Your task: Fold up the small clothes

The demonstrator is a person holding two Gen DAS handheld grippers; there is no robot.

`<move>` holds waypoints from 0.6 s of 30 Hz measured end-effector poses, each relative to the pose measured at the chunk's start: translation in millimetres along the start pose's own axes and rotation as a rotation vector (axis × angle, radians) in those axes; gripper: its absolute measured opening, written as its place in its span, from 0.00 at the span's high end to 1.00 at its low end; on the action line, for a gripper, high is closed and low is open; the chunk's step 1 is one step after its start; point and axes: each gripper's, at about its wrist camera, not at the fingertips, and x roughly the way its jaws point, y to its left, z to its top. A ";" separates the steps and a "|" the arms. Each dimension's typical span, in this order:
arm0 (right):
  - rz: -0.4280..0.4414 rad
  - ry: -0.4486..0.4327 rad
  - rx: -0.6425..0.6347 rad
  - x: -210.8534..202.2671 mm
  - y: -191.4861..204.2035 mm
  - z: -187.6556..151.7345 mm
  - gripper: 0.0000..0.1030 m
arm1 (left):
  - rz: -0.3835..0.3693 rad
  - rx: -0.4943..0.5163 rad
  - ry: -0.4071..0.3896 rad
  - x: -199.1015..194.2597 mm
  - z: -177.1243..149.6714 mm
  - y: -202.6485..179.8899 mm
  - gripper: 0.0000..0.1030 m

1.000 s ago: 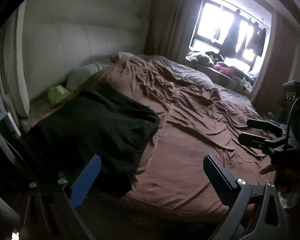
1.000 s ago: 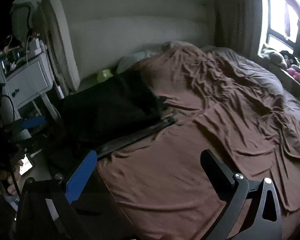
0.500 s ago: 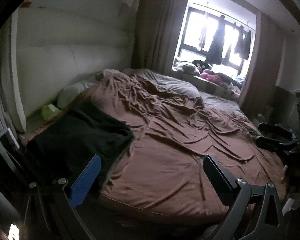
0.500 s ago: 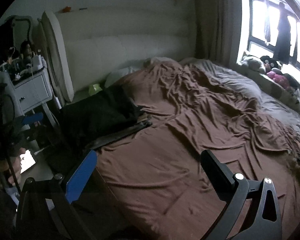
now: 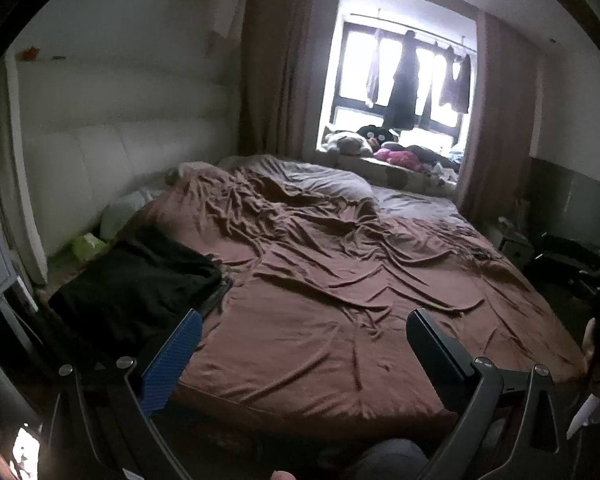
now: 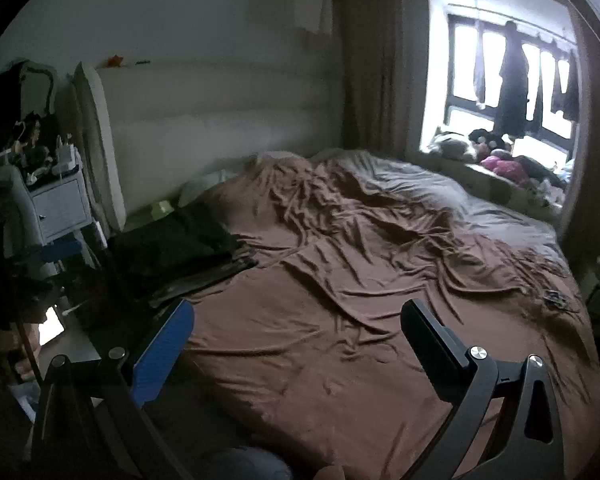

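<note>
A folded black garment (image 5: pixel 140 280) lies on the left near corner of the bed, on the wrinkled brown sheet (image 5: pixel 340 300). It also shows in the right wrist view (image 6: pixel 176 248), on a dark flat layer. My left gripper (image 5: pixel 304 336) is open and empty, held back from the bed's near edge, to the right of the garment. My right gripper (image 6: pixel 296 332) is open and empty, also off the bed's near edge.
A white padded headboard (image 6: pixel 220 120) runs along the left. A nightstand (image 6: pixel 56 204) with clutter stands at the far left. A window sill (image 5: pixel 396 156) with soft toys and clothes lies beyond the bed. A grey cover (image 5: pixel 324 180) lies at the far end. Boxes (image 5: pixel 516 236) sit on the floor at right.
Both grippers have pulled back and up from the bed, so the black garment looks smaller and farther. The right gripper has left the left wrist view.
</note>
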 end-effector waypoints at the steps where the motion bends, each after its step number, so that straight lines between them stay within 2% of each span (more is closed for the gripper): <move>1: -0.017 -0.011 0.000 -10.2 0.2 -7.0 0.00 | -0.002 0.008 -0.004 -3.1 -1.7 -4.5 0.00; 10: -0.099 -0.061 0.054 -62.9 1.4 -52.6 0.00 | -0.047 0.020 -0.030 -33.6 -23.2 -34.5 0.00; 18: -0.162 -0.098 0.080 -95.6 8.5 -83.5 0.00 | -0.061 0.011 -0.117 -77.6 -43.4 -60.3 0.00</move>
